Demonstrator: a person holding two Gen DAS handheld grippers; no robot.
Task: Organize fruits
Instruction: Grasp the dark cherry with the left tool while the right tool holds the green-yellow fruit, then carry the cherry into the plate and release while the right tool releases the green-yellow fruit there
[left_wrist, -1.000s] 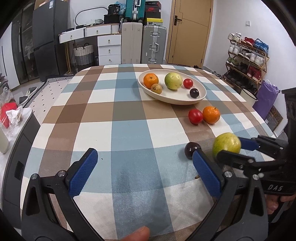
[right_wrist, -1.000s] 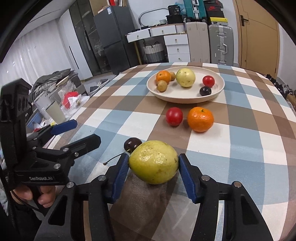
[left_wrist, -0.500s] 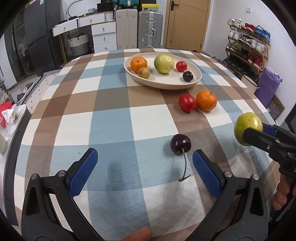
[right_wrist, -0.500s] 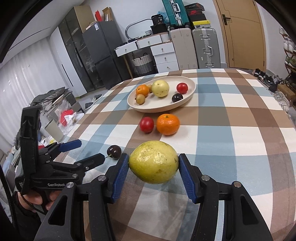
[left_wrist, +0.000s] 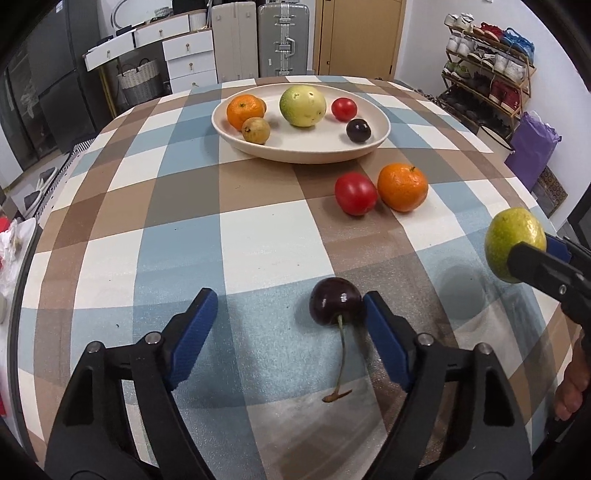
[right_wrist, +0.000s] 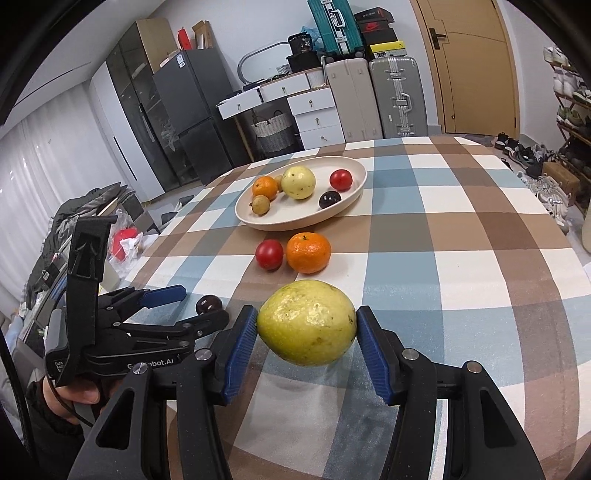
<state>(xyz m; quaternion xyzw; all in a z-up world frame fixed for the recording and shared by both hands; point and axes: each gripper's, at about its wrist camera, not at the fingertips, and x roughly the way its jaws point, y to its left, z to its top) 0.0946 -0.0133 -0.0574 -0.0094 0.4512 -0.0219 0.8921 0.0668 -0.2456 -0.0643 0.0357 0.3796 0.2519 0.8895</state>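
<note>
My right gripper (right_wrist: 306, 343) is shut on a yellow-green guava (right_wrist: 306, 321) and holds it above the checked table; it also shows in the left wrist view (left_wrist: 513, 242). My left gripper (left_wrist: 288, 314) is open, low over the table, with a dark cherry (left_wrist: 335, 306) between its fingers, close to the right one. The cherry also shows in the right wrist view (right_wrist: 208, 304). A red tomato (left_wrist: 355, 194) and an orange (left_wrist: 402, 186) lie on the cloth. A cream plate (left_wrist: 295, 147) behind them holds an orange, a guava, a tomato, a dark plum and a small brown fruit.
The checked tablecloth (left_wrist: 147, 240) curves down at the table edges. A shoe rack (left_wrist: 487, 55) and purple bag (left_wrist: 532, 147) stand at the right. Drawers, suitcases and a fridge stand behind the table.
My left gripper has moved forward and down, so the cherry now lies between its fingers. My right gripper has risen a little with the guava.
</note>
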